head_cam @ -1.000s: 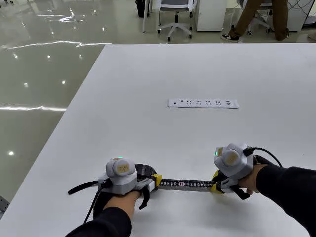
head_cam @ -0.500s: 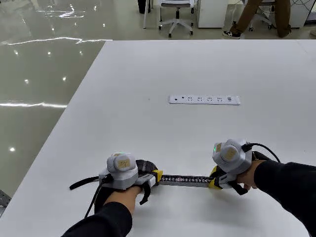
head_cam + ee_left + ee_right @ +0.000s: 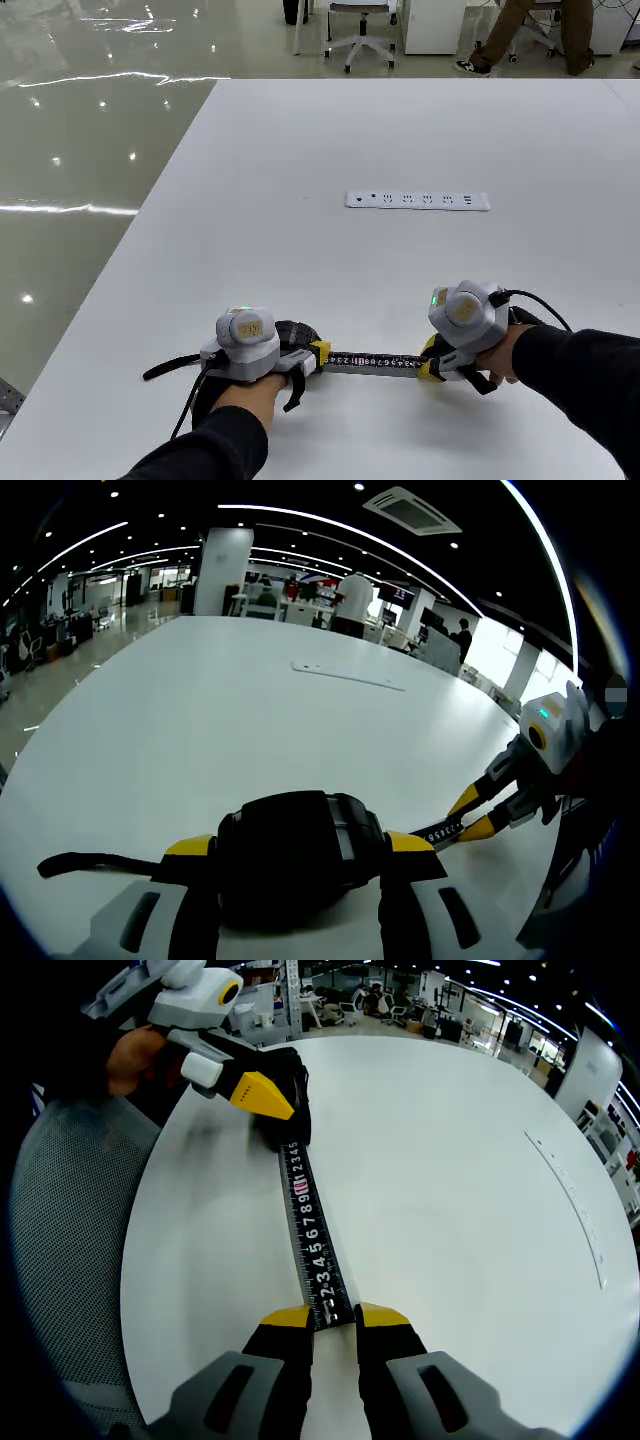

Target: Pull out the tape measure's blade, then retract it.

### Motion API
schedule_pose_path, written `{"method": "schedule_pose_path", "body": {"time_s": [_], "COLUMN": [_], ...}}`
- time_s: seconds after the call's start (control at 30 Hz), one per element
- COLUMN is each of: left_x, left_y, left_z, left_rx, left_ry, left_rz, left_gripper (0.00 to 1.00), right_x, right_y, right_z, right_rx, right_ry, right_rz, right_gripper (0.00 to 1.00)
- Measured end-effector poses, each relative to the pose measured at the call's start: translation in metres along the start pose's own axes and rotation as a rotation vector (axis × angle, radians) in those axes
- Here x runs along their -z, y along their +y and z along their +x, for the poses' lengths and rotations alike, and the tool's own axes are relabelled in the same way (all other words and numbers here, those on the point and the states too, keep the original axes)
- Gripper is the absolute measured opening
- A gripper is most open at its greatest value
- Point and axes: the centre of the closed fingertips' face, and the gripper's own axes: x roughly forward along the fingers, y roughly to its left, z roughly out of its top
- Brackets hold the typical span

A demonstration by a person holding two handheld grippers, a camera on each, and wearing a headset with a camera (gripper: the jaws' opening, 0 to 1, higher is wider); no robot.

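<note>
The black tape measure case (image 3: 293,338) rests on the white table (image 3: 400,130) near its front edge, with my left gripper (image 3: 312,358) shut on it. In the left gripper view the case (image 3: 300,850) sits between the yellow-tipped jaws of my left gripper (image 3: 300,845). A short length of blade (image 3: 372,363) runs flat to the right. My right gripper (image 3: 428,368) is shut on the blade's end. In the right gripper view the numbered blade (image 3: 308,1220) leads from my right gripper (image 3: 335,1317) back to the case (image 3: 290,1095).
A white power strip (image 3: 418,200) lies flat mid-table, well beyond the grippers. The case's black strap (image 3: 168,368) trails left toward the table's left edge. An office chair (image 3: 358,25) and a person's legs (image 3: 520,30) stand past the far edge.
The right gripper has come slightly closer to the case, so the exposed blade is a little shorter. The left gripper keeps the case in place.
</note>
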Motion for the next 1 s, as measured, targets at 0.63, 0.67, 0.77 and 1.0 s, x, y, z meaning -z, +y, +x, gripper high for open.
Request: {"method": "schedule_pose_path", "body": {"time_s": [0.63,0.67,0.77,1.0], "left_x": [0.000,0.000,0.000,0.000], "left_y": [0.000,0.000,0.001,0.001], "left_z": [0.000,0.000,0.000,-0.001], "left_rx": [0.010,0.011,0.010,0.010], "left_ry": [0.001,0.001,0.000,-0.001], "left_rz": [-0.003,-0.003,-0.002,0.000], "left_gripper": [0.60,0.60,0.60,0.60], "right_x": [-0.013,-0.014,-0.015,-0.018], "right_y": [0.003,0.003,0.003,0.003], "right_z": [0.008,0.008,0.009,0.011], "right_rx": [0.006,0.005,0.004,-0.001], "right_ry": [-0.036,-0.037,-0.040,-0.046], "right_rz": [0.006,0.004,0.002,-0.009], "right_gripper": [0.12,0.12,0.12,0.12]}}
